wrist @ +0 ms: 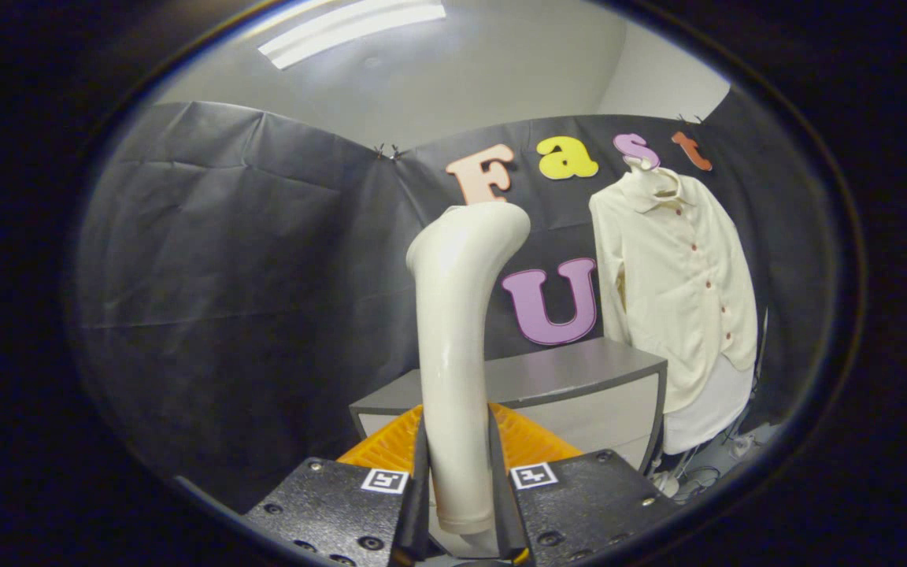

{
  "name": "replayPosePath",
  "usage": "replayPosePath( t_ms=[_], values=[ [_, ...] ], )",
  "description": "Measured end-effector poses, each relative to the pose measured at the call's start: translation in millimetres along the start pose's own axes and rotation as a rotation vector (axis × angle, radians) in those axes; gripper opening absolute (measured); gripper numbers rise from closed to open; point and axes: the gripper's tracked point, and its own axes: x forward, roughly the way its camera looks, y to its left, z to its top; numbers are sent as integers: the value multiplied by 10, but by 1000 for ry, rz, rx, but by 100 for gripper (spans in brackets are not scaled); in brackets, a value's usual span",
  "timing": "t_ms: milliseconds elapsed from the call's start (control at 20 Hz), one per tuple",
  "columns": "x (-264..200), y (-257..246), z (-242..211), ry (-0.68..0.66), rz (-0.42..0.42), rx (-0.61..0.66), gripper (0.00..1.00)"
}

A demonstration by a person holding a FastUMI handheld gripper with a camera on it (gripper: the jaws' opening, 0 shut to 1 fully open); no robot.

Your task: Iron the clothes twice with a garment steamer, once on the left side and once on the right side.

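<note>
Garment steamer: I have the white steamer [457, 346] standing upright between my fingers, its angled head at the top tilting toward the shirt.
Gripper: the gripper [460, 504] is closed down to the width of the handle, both fingers pressing on its lower part; I judge the hold firm but low on the body.
Shirt: the cream button-up shirt [678, 291] hangs on a hanger against the booth wall, beyond my fingers and off to the right, past the right end of the grey cabinet [556, 378]. The steamer is well apart from it.
Below: an orange crate [536, 449] sits just ahead of my fingers, in front of the cabinet.
Step in hand: I judge this as carrying the steamer to the shirt; neither pass looks begun.
Doing it well: I'd swing right, clearing the cabinet's corner, keep the handle upright, bring the head flat to one side of the button row near the shoulder, then draw straight down.
Risk: a low grip may let the head wobble, so I'd move slowly.
</note>
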Motion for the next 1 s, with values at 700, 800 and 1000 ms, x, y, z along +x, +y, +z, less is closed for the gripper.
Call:
replayPosePath(
  t_ms=[700,800,1000],
  values=[
    [-40,139,-150,-20,-80,-83,33],
    [-5,180,-146,-16,-69,-80,33],
    [9,226,-83,-35,-71,-69,33]
  ],
)
